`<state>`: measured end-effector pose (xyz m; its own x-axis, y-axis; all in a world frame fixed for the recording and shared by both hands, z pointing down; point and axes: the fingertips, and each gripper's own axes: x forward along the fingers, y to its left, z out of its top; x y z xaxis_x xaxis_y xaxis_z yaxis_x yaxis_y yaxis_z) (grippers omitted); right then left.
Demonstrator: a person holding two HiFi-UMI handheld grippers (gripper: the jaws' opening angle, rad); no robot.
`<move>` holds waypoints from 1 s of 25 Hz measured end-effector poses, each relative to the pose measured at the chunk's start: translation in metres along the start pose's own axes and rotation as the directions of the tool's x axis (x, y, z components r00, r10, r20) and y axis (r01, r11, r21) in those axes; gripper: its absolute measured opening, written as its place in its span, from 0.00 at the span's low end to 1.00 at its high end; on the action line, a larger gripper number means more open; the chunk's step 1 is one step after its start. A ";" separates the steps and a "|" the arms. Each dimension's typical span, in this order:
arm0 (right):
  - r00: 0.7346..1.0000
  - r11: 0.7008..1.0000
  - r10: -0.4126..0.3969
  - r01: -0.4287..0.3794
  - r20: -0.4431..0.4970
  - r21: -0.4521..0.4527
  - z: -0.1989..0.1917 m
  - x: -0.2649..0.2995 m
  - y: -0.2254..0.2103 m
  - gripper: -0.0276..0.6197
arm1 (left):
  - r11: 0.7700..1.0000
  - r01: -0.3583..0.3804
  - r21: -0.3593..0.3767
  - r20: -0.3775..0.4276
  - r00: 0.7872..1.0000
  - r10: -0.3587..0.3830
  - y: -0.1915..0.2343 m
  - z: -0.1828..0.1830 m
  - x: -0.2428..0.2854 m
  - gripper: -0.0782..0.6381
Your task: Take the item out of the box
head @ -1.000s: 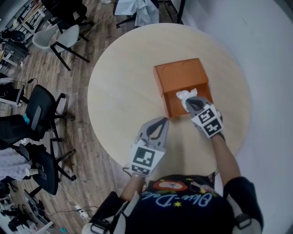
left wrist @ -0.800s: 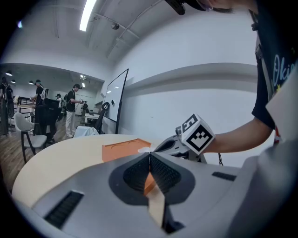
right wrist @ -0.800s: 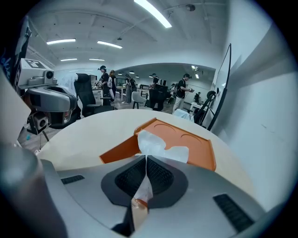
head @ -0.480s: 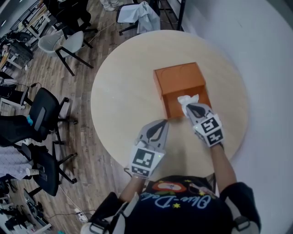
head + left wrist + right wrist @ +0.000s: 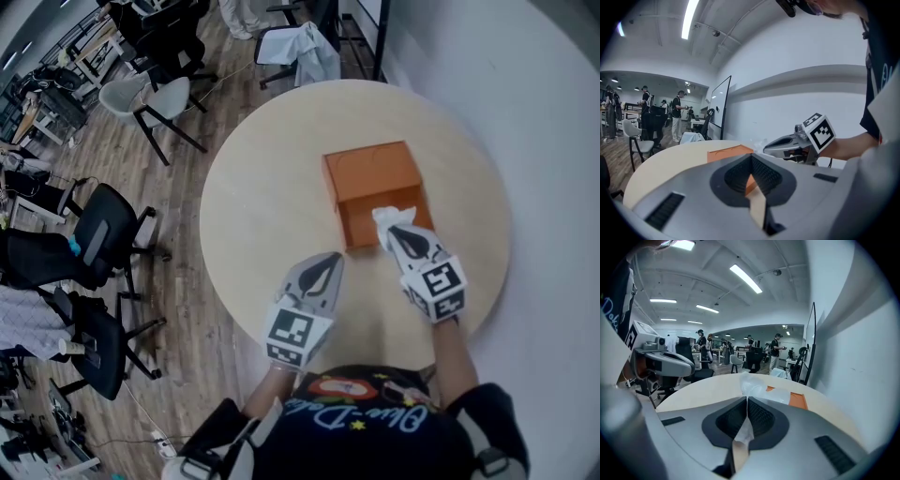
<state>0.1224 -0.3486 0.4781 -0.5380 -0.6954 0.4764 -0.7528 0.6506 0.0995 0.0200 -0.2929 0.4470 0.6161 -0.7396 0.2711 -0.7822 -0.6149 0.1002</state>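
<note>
The white item pokes up out of the orange box at the box's 5 o'clock corner, on the open end nearest the person. How much of it is down inside the box is hidden.

In the right gripper view it reads as thin, crinkled, half-clear film. Whether it's a bag or wrapping can't be told. The call is that it's light, soft and floppy, with nothing stiff to it.

The right gripper has it: the jaws are pinched together on a fold of that film, and a strip trails back between the pads. A pinch on a gathered edge looks like the right place to take it, since the rest should bunch up and follow. A sheet this thin could slide through the pads or tear if it snags on the box wall, so the grip wants plenty of material in it.

The box lies near the middle of the round table, a touch toward 1 o'clock. It looks light enough to be dragged along with the item.

The left gripper is at the box's 7 o'clock, clear of it, jaws closed on nothing. It's free to steady the box if needed.

Office chairs stand off the table at 9 to 10 o'clock.
</note>
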 end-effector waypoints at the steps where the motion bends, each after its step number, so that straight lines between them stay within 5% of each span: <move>1: 1.000 1.000 -0.001 0.001 0.017 0.003 0.004 -0.004 0.001 0.05 | 1.000 -0.002 0.004 0.000 1.000 0.002 -0.001 0.001 -0.001 0.09; 25: 0.976 0.998 0.016 -0.029 0.216 0.059 0.030 -0.069 0.019 0.05 | 0.999 -0.014 0.047 0.006 1.000 0.013 -0.016 0.014 -0.007 0.09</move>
<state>0.1336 -0.2976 0.4214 -0.6191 -0.7343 0.2785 -0.7577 0.6517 0.0337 0.0298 -0.2819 0.4297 0.6061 -0.7495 0.2663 -0.7853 -0.6170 0.0511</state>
